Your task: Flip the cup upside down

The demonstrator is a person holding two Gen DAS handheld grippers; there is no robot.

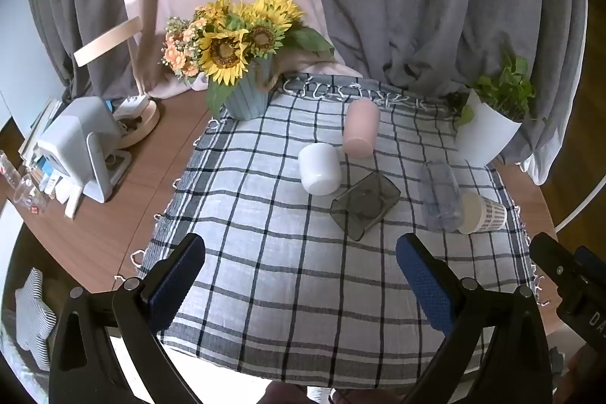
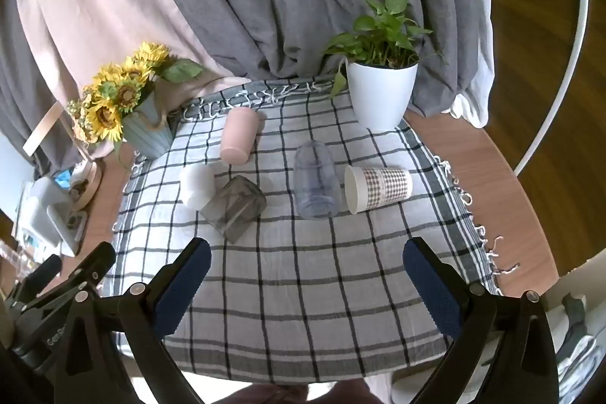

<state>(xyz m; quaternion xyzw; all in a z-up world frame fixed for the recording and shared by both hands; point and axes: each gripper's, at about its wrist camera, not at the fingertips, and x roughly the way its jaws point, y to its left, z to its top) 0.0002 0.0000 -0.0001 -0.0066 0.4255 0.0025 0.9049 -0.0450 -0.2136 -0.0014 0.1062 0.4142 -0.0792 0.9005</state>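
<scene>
Several cups lie on their sides on the checked cloth (image 1: 288, 275): a white cup (image 1: 320, 168) (image 2: 197, 185), a pink cup (image 1: 361, 128) (image 2: 239, 136), a smoky grey square cup (image 1: 364, 204) (image 2: 235, 208), a clear bluish cup (image 1: 441, 195) (image 2: 316, 181) and a checked paper cup (image 1: 483, 212) (image 2: 378, 188). My left gripper (image 1: 301, 252) is open and empty, hovering over the cloth's near part, well short of the cups. My right gripper (image 2: 306, 258) is also open and empty, just in front of the grey and clear cups.
A blue vase of sunflowers (image 1: 246, 63) (image 2: 125, 105) stands at the back left. A white pot with a green plant (image 1: 492, 124) (image 2: 380, 89) stands at the back right. A lamp and small devices (image 1: 81, 146) sit left on the wooden table. Grey curtains hang behind.
</scene>
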